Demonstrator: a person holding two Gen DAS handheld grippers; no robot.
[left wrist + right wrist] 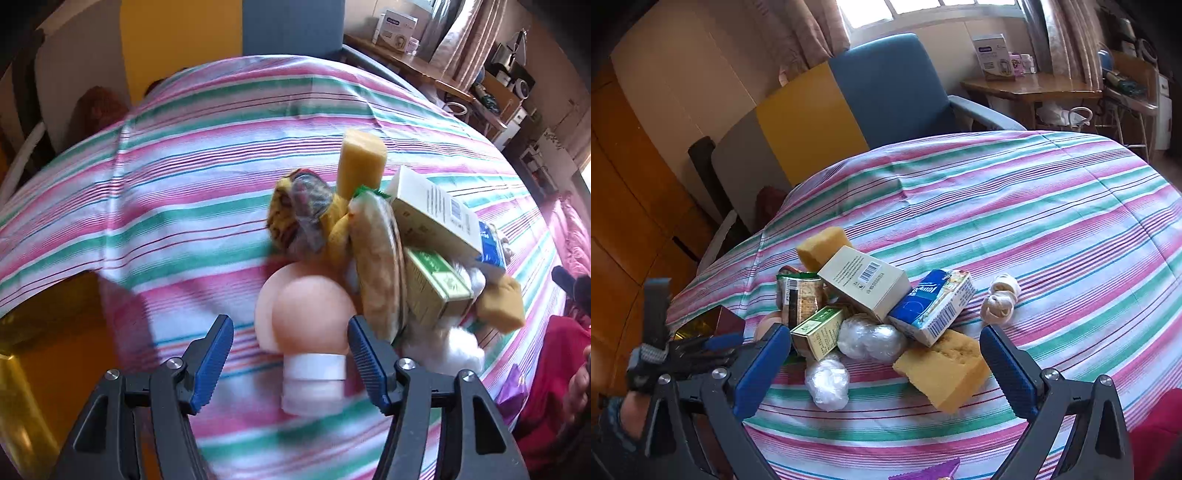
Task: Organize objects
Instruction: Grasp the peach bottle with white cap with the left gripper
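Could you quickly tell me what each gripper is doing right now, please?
Left gripper: open, fingers either side of the peach bottle, not gripping it.
Right gripper: open, holding nothing.

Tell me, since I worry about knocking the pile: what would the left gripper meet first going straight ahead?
Most likely the peach-coloured round bottle with a white cap: it lies between the open left gripper fingers, untouched, though blur leaves depth unsure.

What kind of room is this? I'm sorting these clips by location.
Probably a lived-in bedroom or sitting room at home: a striped cloth covers the surface, a blue armchair stands behind it, and curtains hang by a cluttered wooden side table.
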